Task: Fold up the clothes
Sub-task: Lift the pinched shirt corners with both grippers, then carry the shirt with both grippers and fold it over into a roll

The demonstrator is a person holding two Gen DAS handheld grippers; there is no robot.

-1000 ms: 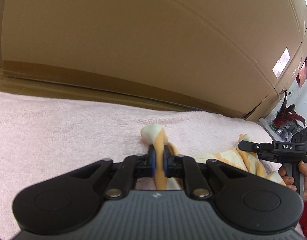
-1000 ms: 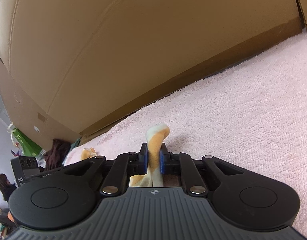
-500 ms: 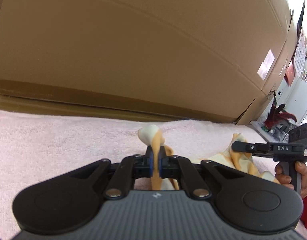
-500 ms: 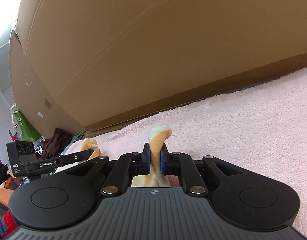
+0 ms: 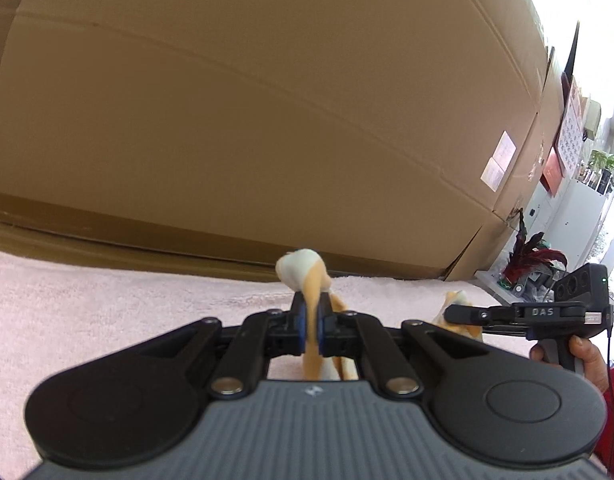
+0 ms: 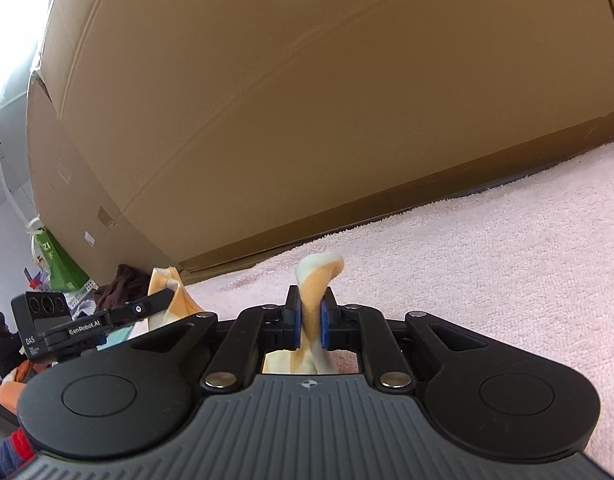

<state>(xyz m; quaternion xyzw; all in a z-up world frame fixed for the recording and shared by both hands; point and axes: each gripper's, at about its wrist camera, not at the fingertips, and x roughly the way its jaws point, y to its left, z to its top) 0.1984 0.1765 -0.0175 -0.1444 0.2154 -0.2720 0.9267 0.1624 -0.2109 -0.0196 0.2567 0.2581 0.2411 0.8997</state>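
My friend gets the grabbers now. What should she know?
Left gripper: shut on a bunched bit of the orange-and-white garment.
Right gripper: shut on another bit of the same garment.
The garment hangs between the two grippers over the pink towel, in front of the cardboard box.
Done: both ends gripped.
Left: lay it flat and fold it. No fold shows yet.

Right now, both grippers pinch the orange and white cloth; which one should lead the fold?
Neither clearly. Left gripper and right gripper each clamp a corner of the cloth above the pink towel; probably move both together.
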